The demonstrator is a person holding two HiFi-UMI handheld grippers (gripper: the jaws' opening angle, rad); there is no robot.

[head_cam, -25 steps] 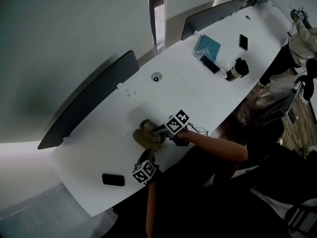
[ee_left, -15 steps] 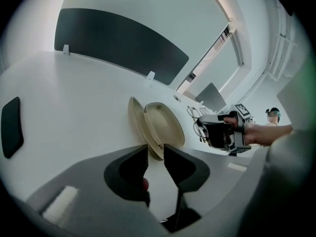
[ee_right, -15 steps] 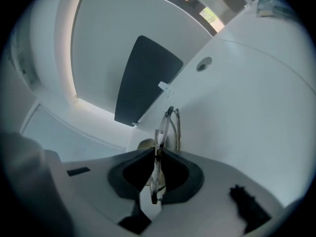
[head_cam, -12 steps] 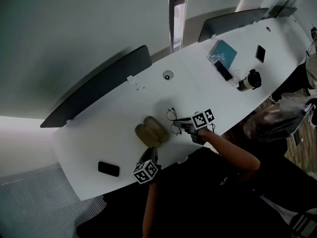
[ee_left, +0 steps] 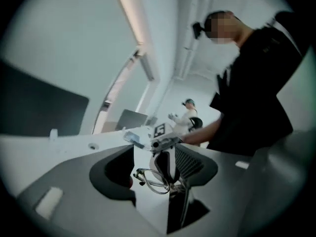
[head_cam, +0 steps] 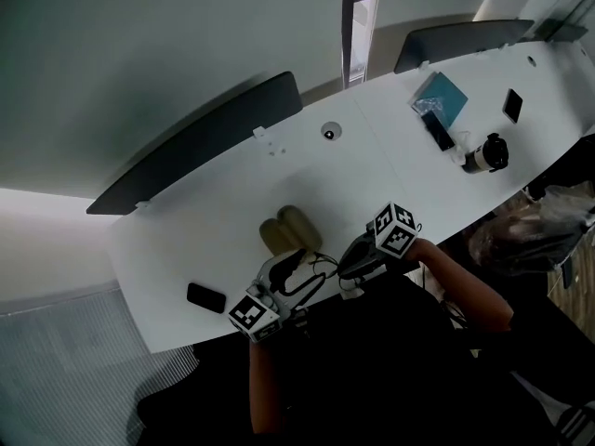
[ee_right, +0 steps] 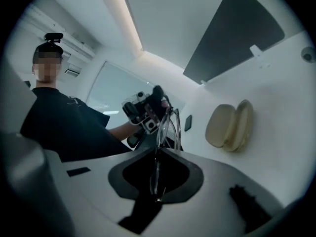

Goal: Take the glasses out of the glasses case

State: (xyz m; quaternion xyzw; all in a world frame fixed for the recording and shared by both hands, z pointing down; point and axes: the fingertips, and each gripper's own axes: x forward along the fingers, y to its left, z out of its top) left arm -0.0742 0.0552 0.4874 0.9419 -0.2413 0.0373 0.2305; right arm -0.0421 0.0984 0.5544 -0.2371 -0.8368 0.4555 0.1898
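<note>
My right hand-held gripper (head_cam: 357,257) is clamped on the glasses (head_cam: 319,269), lifted off the bench (head_cam: 214,221), with the open case (head_cam: 290,231) at 11 o'clock. My left hand-held gripper (head_cam: 286,269) is opening at their 9 o'clock end, with the frame between its jaws.

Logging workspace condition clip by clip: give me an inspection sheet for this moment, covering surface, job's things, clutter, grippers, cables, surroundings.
Surface: white curved table, round cable port.
Job's things: tan glasses case lies open on the table; glasses out of it, held up between the grippers.
Clutter: black phone near the case; far end holds teal book, second phone, dark flat device, dark mug.
Grippers: right gripper shut on the glasses; left gripper jaws opening, glasses in the gap, not pressed.
Cables: nothing seen.
Surroundings: dark divider panels behind the table; another person far off.
</note>
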